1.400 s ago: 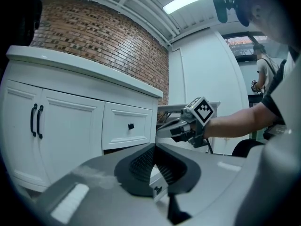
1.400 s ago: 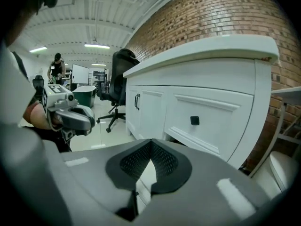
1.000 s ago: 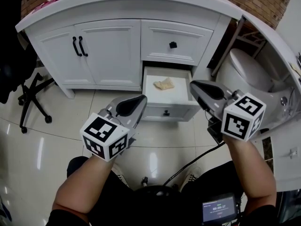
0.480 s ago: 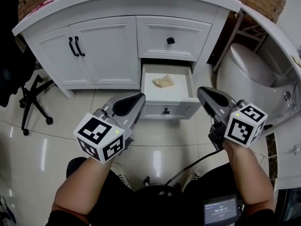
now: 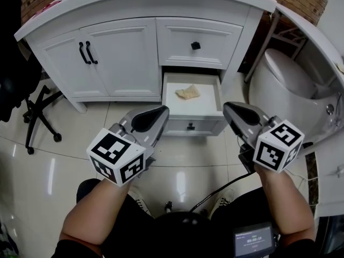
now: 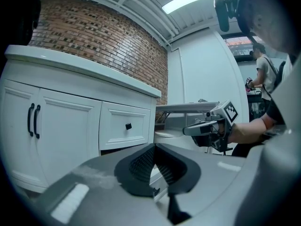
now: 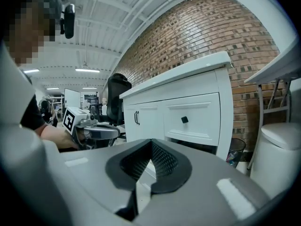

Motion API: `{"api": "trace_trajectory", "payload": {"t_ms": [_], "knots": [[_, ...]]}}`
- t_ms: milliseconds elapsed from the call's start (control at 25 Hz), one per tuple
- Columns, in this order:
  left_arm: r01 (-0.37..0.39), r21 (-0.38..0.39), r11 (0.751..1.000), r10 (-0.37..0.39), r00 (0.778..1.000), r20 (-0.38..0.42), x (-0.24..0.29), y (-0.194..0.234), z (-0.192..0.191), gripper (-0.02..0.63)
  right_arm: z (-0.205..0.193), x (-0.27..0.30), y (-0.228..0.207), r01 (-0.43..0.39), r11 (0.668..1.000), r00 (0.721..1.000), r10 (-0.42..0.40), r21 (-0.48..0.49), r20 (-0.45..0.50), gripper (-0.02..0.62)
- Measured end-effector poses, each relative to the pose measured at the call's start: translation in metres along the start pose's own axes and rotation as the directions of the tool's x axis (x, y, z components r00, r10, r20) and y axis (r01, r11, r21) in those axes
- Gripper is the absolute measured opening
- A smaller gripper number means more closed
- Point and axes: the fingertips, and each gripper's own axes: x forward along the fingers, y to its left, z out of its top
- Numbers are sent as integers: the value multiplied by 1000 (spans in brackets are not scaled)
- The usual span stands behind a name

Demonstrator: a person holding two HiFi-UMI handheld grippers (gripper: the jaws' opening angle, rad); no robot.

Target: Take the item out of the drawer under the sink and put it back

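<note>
Drawer of white painted wood (image 5: 204, 127), the lower of two on the right side of a white vanity cabinet (image 5: 123, 69) with a curved white countertop, is seen pulled open from above. A small crumpled beige item (image 5: 187, 92) is lying on the drawer's bare white bottom, towards the back and about midway between the side walls. Above it, the closed upper drawer with a square black knob (image 5: 195, 45) is shown, and to the left a pair of closed white doors with two black bar handles (image 5: 86, 52).

Two grey hand-held grippers are held out over the glossy pale floor tiles (image 5: 70, 144), each with a marker cube at its rear. The left gripper (image 5: 160, 113) is placed near the drawer's front left corner. In its own view its black ribbed pads are seen pressed together at the tips, with nothing between them. The right gripper (image 5: 230, 109) is placed just beside the drawer's front right corner. Its pads are likewise closed tip to tip and nothing is held. Neither gripper is seen touching the item, which is well apart from both.

A white toilet (image 5: 285, 77) is seen to the right of the cabinet, and a black wheeled office chair (image 5: 35, 109) to the left.
</note>
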Motion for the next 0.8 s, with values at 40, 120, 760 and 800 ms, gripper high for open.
{"api": "trace_trajectory", "payload": {"t_ms": [40,120,760,800], "knots": [[-1,0,1000,1,1000,-1,0,0,0,5,-1,0,0,-1,1000,1000,1,0,-2,8],[-2,0,1000,2,1000,-1,0,0,0,5,-3,1,1,-4,1000,1000,4,2,-8,8],[-5,64,998,5,1000,11,-23,-33,14,5,2,-28,33,-35,999,999,35,8,3,8],[-10,61,998,9,1000,16,-26,-35,15,5,3,-33,36,-31,1000,1000,31,3,5,8]]}}
